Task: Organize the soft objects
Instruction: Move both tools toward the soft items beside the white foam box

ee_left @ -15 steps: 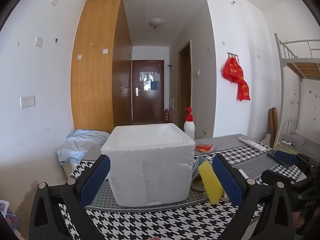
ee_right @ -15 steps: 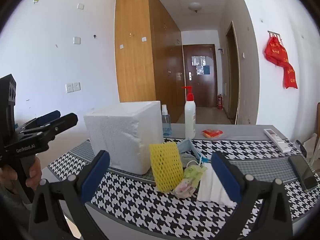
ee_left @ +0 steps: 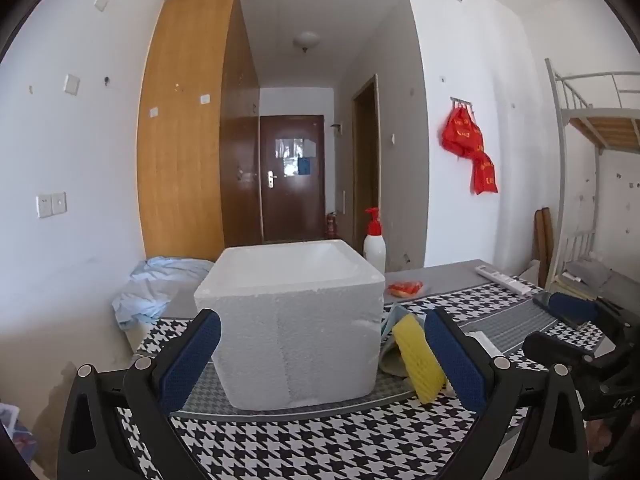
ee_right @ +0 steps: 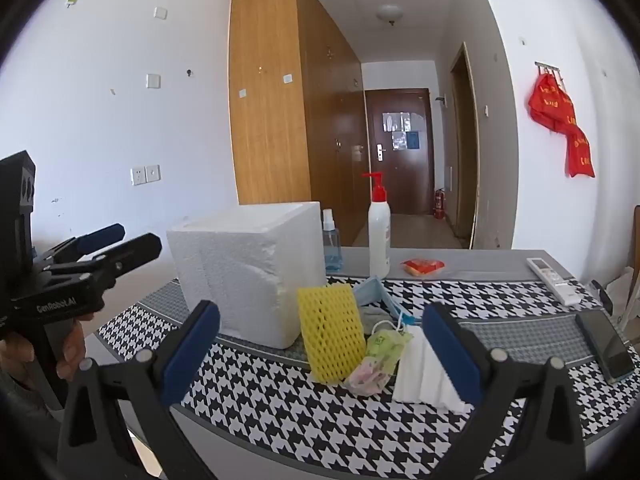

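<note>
Both tools are found unloaded. The left gripper [ee_left: 320, 354] is spread to its full width with nothing between the pads; the white foam box [ee_left: 292, 320] is framed directly ahead of it, open side up, standing on the houndstooth table cover [ee_left: 340, 444]. The right gripper [ee_right: 320, 354] is likewise spread wide and empty.

The soft items are located just ahead of the right gripper, in a loose heap to the right of the box: a yellow foam net sleeve [ee_right: 332, 332] standing on edge and apparently leaning against the box, a small green and pink pouch [ee_right: 378, 356], a folded white tissue pack [ee_right: 420, 372] nearest the right finger, and a light blue mask [ee_right: 372, 292] behind them. None has yet been placed in the box, so the task is judged to be at its start.

Risks noted:
- The items overlap; a closing pinch may gather two at once or drag a neighbour along.
- The net sleeve may topple if brushed on approach.
- The box appears light and may be pushed along the cover if struck by either tool.
- The pump bottle [ee_right: 379, 232] and blue spray bottle [ee_right: 330, 246] beyond the heap may be knocked over by an overreach.
- The two tools are working close together and could collide.
</note>
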